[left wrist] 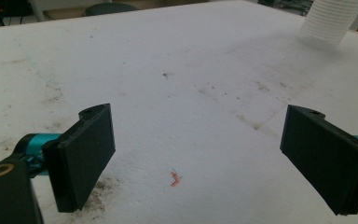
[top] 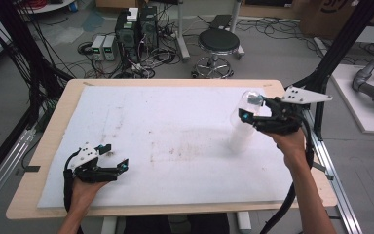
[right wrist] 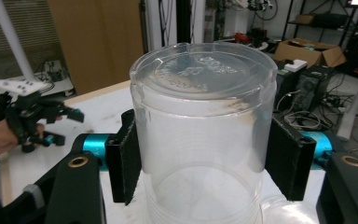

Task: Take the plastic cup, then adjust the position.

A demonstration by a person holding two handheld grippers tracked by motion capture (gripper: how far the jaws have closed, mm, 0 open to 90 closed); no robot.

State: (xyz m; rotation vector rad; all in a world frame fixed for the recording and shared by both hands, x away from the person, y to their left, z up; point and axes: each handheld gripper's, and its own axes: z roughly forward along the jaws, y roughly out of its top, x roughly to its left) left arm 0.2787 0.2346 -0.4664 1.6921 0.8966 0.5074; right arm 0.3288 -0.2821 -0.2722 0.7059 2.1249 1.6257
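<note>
- High view: at the right side of the bench [top: 44,161], the right gripper [top: 251,108] has its jaws clamped on the upper part of a stack of clear plastic cups [top: 243,127], which stands upside down on the white pad [top: 165,141]. The left gripper [top: 113,157] rests low near the front left, well apart from the stack.
- Left gripper view: jaws spread wide over the stained pad, holding nothing; the ribbed foot of the stack [left wrist: 328,21] stands far off at top right.
- Right gripper view: both jaws press the sides of the topmost cup [right wrist: 203,121]. Embossed marks on its base cannot be read; no label shows.
- Progress, as judged: grasp made; lifting or separating the top cup remains.
</note>
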